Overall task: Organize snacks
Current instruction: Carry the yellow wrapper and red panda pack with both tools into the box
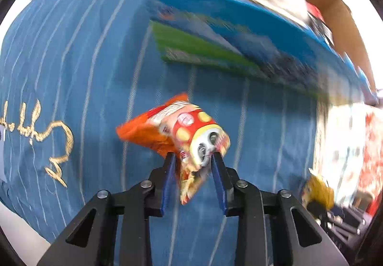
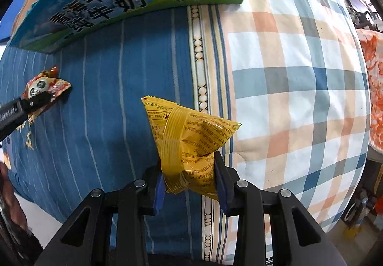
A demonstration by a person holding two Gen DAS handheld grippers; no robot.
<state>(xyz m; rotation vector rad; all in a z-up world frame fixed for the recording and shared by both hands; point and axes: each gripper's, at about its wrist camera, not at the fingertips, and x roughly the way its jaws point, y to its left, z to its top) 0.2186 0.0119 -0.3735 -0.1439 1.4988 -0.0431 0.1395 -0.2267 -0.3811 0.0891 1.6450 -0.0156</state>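
Crumpled orange snack packet (image 1: 182,132), panda-faced

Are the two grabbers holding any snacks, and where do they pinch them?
Yes. The left gripper pinches the orange snack packet at its panda-face end. The right gripper pinches the yellow snack packet across its lower half.

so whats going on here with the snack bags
A person is sorting snacks over a bed, with a handheld gripper in each hand. The left gripper is shut on a small orange snack packet with a cartoon face, above the blue striped sheet. The right gripper is shut on a yellow snack packet, near where the blue sheet meets a plaid blanket. A blue milk carton box with snacks inside sits just ahead of both; neither packet is in it yet.
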